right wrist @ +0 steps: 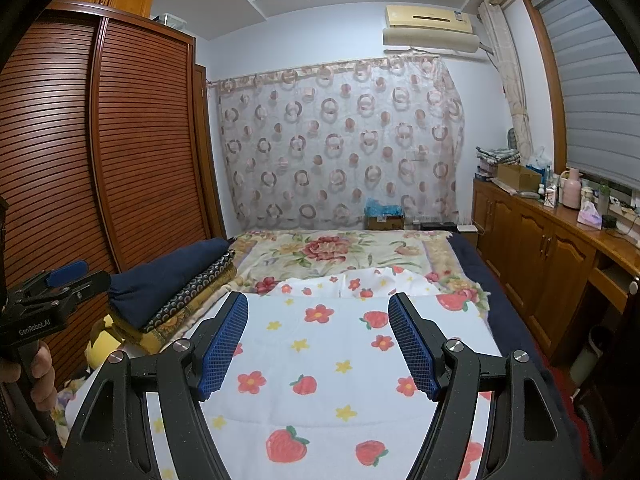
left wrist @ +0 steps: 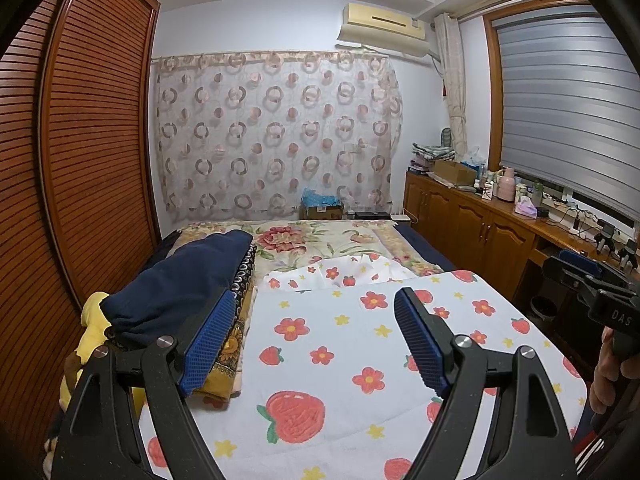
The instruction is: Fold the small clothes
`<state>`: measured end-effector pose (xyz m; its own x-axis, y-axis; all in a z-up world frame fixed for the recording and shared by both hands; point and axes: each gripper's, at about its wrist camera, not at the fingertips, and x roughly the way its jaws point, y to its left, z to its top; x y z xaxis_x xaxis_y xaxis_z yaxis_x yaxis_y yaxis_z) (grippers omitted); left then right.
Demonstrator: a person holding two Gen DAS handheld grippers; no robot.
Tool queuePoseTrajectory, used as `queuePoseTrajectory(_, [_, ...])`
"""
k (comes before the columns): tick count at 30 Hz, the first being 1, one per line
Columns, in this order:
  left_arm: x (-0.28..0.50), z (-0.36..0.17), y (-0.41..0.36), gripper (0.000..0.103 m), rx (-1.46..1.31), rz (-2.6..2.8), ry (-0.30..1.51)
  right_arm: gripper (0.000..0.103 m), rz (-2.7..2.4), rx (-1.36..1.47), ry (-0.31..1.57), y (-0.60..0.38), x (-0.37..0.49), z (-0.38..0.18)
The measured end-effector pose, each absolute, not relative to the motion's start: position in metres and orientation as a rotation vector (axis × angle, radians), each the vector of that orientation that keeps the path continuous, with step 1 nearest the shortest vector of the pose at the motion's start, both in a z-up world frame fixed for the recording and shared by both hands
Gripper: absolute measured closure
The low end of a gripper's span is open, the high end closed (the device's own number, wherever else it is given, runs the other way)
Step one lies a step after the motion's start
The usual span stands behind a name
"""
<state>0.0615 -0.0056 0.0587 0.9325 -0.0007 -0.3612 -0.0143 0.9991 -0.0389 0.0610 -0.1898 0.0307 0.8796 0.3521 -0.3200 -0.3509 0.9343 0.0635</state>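
Bed under flat white strawberry-and-flower cloth; left gripper and right gripper wide apart, empty.

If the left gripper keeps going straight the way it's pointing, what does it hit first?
Probably the strawberry-print cloth spread on the bed. The left gripper is open, empty and angled slightly downward over it, with nothing in between; exact depth is unclear.

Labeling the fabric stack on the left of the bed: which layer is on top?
The plain navy fabric. It lies on top of the black circle-patterned layer, with the mustard floral one at the bottom.
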Motion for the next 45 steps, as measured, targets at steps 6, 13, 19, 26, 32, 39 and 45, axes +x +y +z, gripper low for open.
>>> queuePoseTrajectory(6, [0.0611, 0.0596, -0.0054, 0.021, -0.041, 0.007, 0.369, 0.028, 0.366, 0.003, 0.334, -0.1902, 0.0612, 0.0307])
queuePoseTrajectory(13, [0.0613, 0.0593, -0.0048, 0.021, -0.042, 0.005, 0.370, 0.028, 0.367, 0.002, 0.334, -0.1914, 0.0616, 0.0308])
queuePoseTrajectory(19, [0.0602, 0.0603, -0.0026, 0.021, -0.040, 0.007, 0.369, 0.028, 0.369, 0.001, 0.333, -0.1938, 0.0623, 0.0312])
queuePoseTrajectory(26, [0.0603, 0.0595, -0.0032, 0.021, -0.040, 0.007, 0.369, 0.028, 0.369, 0.001, 0.332, -0.1945, 0.0627, 0.0309])
queuePoseTrajectory(32, [0.0602, 0.0600, -0.0025, 0.021, -0.042, 0.006, 0.368, 0.028, 0.373, -0.001, 0.331, -0.1971, 0.0636, 0.0309])
queuePoseTrajectory(39, [0.0606, 0.0590, -0.0035, 0.021, -0.040, 0.006, 0.369, 0.028, 0.375, -0.002, 0.331, -0.1984, 0.0646, 0.0311])
queuePoseTrajectory(45, [0.0600, 0.0596, -0.0028, 0.021, -0.039, 0.005, 0.368, 0.028, 0.374, -0.003, 0.331, -0.1986, 0.0647, 0.0310])
